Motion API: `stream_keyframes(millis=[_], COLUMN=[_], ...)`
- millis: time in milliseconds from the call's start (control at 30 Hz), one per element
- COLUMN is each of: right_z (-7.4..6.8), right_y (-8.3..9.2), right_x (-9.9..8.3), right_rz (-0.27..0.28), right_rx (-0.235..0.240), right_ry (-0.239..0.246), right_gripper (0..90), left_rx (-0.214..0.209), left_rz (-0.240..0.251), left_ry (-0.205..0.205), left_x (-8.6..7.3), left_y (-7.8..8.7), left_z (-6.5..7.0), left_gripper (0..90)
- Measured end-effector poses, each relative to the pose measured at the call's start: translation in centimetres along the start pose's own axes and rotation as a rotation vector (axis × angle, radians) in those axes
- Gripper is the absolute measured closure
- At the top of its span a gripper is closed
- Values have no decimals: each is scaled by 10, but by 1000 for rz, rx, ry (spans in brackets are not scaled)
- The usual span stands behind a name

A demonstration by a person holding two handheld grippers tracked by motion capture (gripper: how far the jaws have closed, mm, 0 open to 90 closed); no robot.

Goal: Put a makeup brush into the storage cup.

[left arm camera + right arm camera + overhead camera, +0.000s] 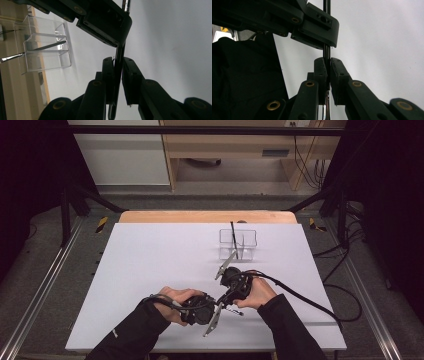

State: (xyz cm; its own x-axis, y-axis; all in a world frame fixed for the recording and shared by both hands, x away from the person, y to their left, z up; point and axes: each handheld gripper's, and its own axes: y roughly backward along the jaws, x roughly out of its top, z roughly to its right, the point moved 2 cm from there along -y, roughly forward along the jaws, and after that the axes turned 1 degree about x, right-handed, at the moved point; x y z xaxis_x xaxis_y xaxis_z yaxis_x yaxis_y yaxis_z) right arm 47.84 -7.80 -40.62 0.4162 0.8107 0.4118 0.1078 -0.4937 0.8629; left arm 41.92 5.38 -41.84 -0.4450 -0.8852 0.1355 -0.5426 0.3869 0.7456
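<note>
White table sheet (150, 260). Left gripper (118, 68): jaws pinching dark pen (118, 56), just beside right gripper (328, 71), pressed on same pen. Clear holder (238, 243) beyond right gripper. Risk: opposing pulls twist the pen loose; it could drop.

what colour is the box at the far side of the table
Clear, see-through plastic box; the left gripper view shows it best.

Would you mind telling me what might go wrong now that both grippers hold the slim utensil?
Left gripper and right gripper clamp one slim black utensil close together; uneven pulling may bend it or let it slip. If carried to the clear acrylic organizer, it could knock the utensils standing there.
</note>
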Motion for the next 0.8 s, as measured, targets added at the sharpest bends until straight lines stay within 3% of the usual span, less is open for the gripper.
stream_keyframes(millis=[400, 567, 800], right_z=[-1, -2, -3], right_y=[1, 0, 14], right_x=[-1, -1, -2], right_rz=[3, 17, 100], right_rx=[6, -2, -61], right_ry=[11, 22, 30], right_gripper=[843, 832, 698], left_rx=[-7, -17, -22], left_rz=[-3, -5, -5], left_ry=[-37, -22, 24], left_x=[1, 0, -5], left_y=[1, 1, 5], left_z=[2, 2, 0], left_gripper=[832, 832, 832])
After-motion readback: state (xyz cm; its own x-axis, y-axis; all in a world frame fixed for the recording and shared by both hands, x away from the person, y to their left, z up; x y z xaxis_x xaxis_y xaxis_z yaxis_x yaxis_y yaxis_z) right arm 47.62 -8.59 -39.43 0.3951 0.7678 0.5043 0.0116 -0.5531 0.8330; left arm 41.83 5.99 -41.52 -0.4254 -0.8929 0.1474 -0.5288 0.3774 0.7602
